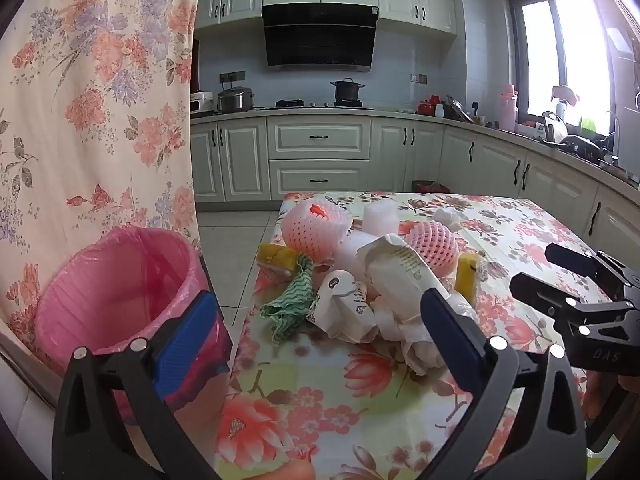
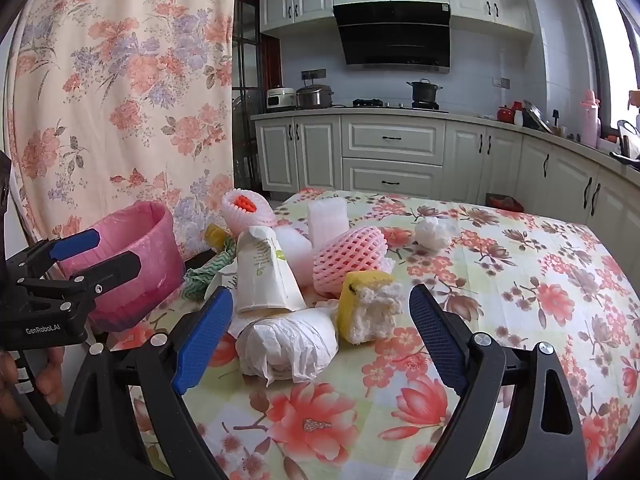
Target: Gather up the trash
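Observation:
A heap of trash lies on the flowered tablecloth (image 2: 500,280): a crumpled paper cup (image 2: 264,276), a wad of white paper (image 2: 288,344), a yellow sponge piece (image 2: 366,304), pink foam fruit nets (image 2: 348,256), white foam blocks (image 2: 326,216) and a green striped rag (image 1: 290,300). A pink bin lined with a pink bag (image 1: 116,292) stands left of the table. My left gripper (image 1: 320,320) is open, its blue pads on either side of the heap's near edge, touching nothing. My right gripper (image 2: 320,324) is open in front of the paper wad.
A flowered curtain (image 1: 92,100) hangs at the left behind the bin. A small white paper ball (image 2: 434,232) lies apart, farther back on the table. Kitchen cabinets, a stove with a pot (image 1: 347,90) and a cluttered counter run along the back and right.

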`<state>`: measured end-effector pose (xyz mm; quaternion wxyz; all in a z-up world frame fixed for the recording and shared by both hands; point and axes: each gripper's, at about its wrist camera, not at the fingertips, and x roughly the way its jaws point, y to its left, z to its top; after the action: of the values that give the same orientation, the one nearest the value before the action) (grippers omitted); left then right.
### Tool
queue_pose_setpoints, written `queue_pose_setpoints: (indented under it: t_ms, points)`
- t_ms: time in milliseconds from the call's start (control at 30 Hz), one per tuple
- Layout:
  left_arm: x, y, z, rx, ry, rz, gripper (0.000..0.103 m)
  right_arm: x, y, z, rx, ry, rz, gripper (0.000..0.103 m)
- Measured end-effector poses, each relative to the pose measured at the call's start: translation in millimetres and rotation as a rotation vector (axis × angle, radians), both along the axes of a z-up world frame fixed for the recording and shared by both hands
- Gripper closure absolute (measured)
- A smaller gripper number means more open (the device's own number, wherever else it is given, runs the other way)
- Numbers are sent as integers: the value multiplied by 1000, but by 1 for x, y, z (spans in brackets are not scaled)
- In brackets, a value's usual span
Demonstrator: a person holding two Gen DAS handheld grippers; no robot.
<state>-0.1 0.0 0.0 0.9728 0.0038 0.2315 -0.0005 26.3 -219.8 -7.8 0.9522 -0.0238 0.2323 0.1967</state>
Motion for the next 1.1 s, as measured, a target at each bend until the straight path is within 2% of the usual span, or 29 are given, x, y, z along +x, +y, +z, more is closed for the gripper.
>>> queue_pose_setpoints:
  t_ms: [1100]
  points:
    - [0,1,1,-4,5,2,5,1,-2,-1,-1,2,-3,19]
